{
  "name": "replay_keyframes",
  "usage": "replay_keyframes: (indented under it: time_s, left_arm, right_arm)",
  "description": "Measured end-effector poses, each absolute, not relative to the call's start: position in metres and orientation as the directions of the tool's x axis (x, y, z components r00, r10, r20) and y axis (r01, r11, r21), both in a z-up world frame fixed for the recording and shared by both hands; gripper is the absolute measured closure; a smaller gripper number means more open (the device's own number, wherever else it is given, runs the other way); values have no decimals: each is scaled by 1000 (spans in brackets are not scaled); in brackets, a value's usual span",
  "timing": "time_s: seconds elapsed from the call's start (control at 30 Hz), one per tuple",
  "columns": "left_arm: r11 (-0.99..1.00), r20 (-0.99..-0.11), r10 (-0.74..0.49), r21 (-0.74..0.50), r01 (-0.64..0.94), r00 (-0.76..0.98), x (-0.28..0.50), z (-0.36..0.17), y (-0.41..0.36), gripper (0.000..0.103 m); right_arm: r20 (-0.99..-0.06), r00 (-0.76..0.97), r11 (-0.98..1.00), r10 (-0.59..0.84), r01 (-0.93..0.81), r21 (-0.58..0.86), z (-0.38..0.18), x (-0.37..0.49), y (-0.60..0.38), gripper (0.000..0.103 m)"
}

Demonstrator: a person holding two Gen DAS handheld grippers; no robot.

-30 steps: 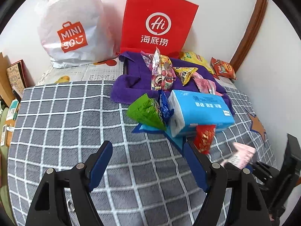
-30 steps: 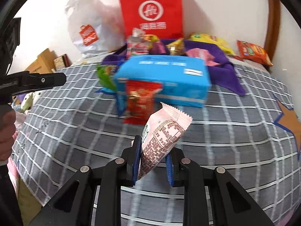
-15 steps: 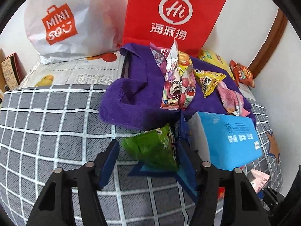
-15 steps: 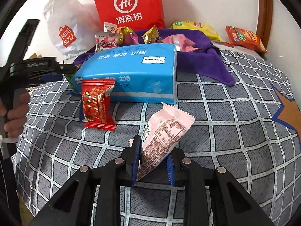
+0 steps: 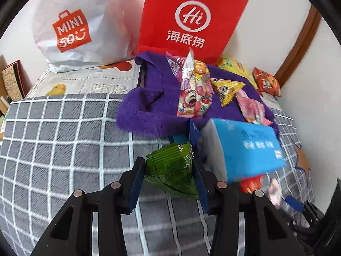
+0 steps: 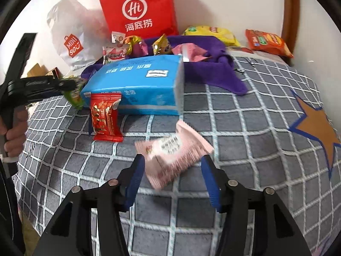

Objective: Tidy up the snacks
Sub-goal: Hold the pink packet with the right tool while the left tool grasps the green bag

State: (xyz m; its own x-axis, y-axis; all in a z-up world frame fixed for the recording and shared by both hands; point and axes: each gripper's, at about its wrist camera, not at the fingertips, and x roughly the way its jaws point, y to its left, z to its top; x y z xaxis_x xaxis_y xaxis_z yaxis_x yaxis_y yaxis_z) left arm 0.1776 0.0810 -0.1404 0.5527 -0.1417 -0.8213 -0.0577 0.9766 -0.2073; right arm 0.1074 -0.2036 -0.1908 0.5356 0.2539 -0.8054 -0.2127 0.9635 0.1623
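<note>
Closing on a green snack packet [image 5: 173, 170], the left hand-held gripper [image 5: 168, 170] has its blue pads [image 5: 136, 181] against both sides of the crinkled foil wrapper, which bulges between them just above the blanket. The right hand-held gripper [image 6: 173, 172] is spreading its jaws, and a pink snack packet [image 6: 172, 157] with serrated ends lies loose and blurred between them, free of the pads [image 6: 133, 181] on both sides.

Just ahead of the right hand-held gripper and slightly to its left, a red snack packet [image 6: 105, 117] stands on edge, leaning on a blue tissue pack [image 6: 138, 85], a soft rectangular block in glossy plastic. Beyond the pack a purple towel [image 5: 149, 111], thick and fuzzy, is bunched around a heap of wrapped snacks: a tall pink-and-silver packet [image 5: 192, 93], a yellow triangular packet [image 5: 227, 89] and a pink wrapper [image 5: 251, 106].

Farther back, against the white wall [image 6: 234, 0], a red paper bag [image 5: 189, 19] stands upright beside a bulging white plastic bag [image 5: 74, 25]; neither shows what is inside. To their right lie a yellow chip bag [image 6: 213, 34] and an orange chip bag [image 6: 266, 41], flat on the bed.

Everything rests on a bed under a grey blanket [image 6: 234, 128] with a white grid and an orange star [image 6: 315, 128] edged in blue. A brown wooden trim [image 5: 298, 47] runs up the wall at the far right.
</note>
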Motion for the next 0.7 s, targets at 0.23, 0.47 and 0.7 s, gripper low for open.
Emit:
replay_keyframes:
  time_s: [0.23, 0.47, 0.7]
  left_arm:
    - [984, -829, -137, -175, -18, 543, 132, -133, 74, 60]
    - [987, -852, -136, -161, -5, 505, 116, -149, 70, 60]
    - [983, -853, -168, -180, 23, 493, 120, -165, 67, 59]
  right_arm:
    - [-795, 525, 952, 306, -167, 256, -185, 96, -213, 45]
    - [-804, 498, 943, 324, -98, 319, -193, 112, -211, 45]
    - [-810, 473, 932, 347, -76, 354, -205, 137, -202, 45]
